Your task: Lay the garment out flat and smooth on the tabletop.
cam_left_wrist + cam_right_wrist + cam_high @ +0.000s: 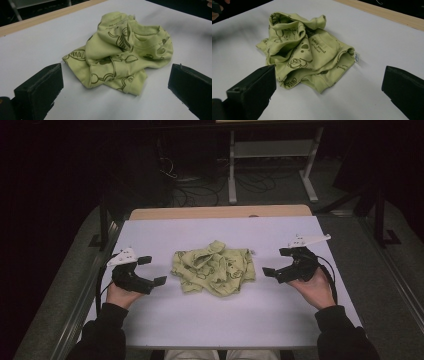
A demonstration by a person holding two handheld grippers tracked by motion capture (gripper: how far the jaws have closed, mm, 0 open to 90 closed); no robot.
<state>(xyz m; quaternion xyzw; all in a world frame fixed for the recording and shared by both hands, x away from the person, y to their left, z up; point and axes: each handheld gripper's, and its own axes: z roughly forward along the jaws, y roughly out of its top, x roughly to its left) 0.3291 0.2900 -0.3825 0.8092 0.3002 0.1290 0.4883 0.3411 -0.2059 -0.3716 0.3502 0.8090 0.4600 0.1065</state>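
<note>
A crumpled light-green garment (215, 268) with dark printed drawings lies in a heap at the middle of the white table (220, 320). My left gripper (151, 270) rests to its left, open, jaws pointing at the cloth and a short way off. On the other side my right gripper (276, 262) is open too, aimed at the heap from the right. In the left gripper view the garment (120, 52) shows a ribbed neckline between the wide-apart jaws. The right gripper view shows the garment (304, 52) with a small white label at its edge. Neither gripper touches it.
The table's far edge is a bare wooden strip (220, 212). Beyond it stand white metal table legs (232, 170) and cables on a dark floor. White table surface surrounds the heap on all sides.
</note>
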